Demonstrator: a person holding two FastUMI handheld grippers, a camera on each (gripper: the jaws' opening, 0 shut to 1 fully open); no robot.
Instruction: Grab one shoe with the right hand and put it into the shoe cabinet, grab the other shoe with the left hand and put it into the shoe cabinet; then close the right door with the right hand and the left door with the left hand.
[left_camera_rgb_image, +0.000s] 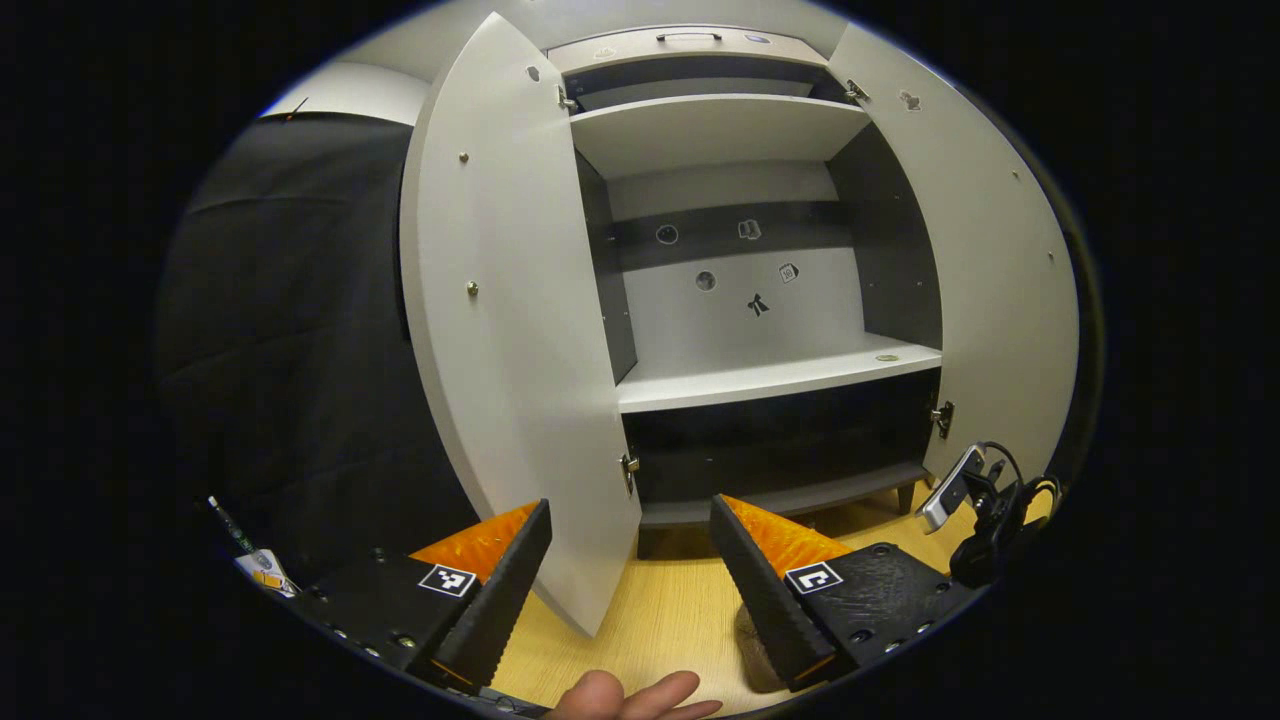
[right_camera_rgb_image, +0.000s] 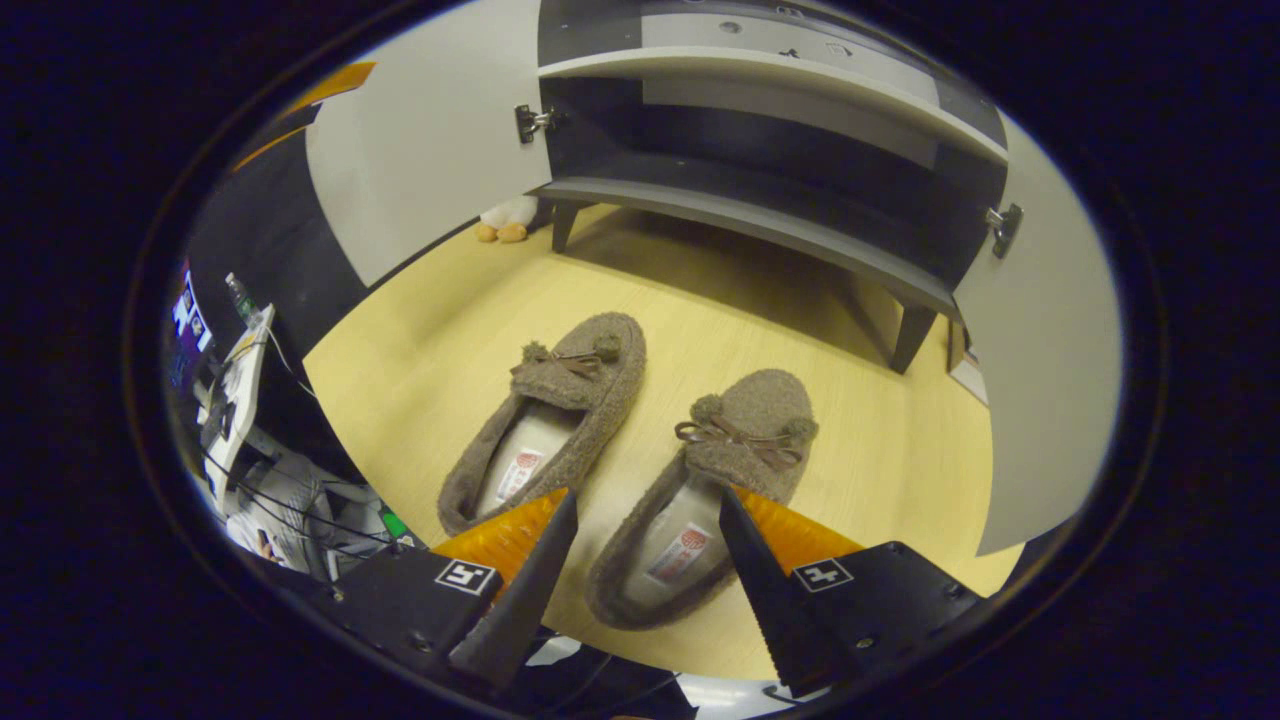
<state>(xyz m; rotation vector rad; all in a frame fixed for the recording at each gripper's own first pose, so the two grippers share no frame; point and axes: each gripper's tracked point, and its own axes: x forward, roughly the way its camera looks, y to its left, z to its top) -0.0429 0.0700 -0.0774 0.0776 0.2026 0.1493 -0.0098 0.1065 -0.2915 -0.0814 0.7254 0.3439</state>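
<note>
Low in the right gripper view, the right gripper was held spread over one shoe; grabbing was judged pending, calling for descent and closing. Left gripper spread.

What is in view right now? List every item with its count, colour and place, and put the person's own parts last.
Slippers: 2, brown and fuzzy with bows, side by side on the floor before the cabinet; left slipper, right slipper.
Shoe cabinet: 1, pale grey with dark interior, both doors open, shelves bare.
Floor: light wood.
Plush toy: 1, white with orange feet, on the floor beside the cabinet leg.
Camera on a stand: 1, silver and black, on the floor near the right door.
Left gripper: black with orange fingers, open, facing the cabinet.
Right gripper: same, open, above the right slipper.
Person's fingers: at the bottom edge.
</note>
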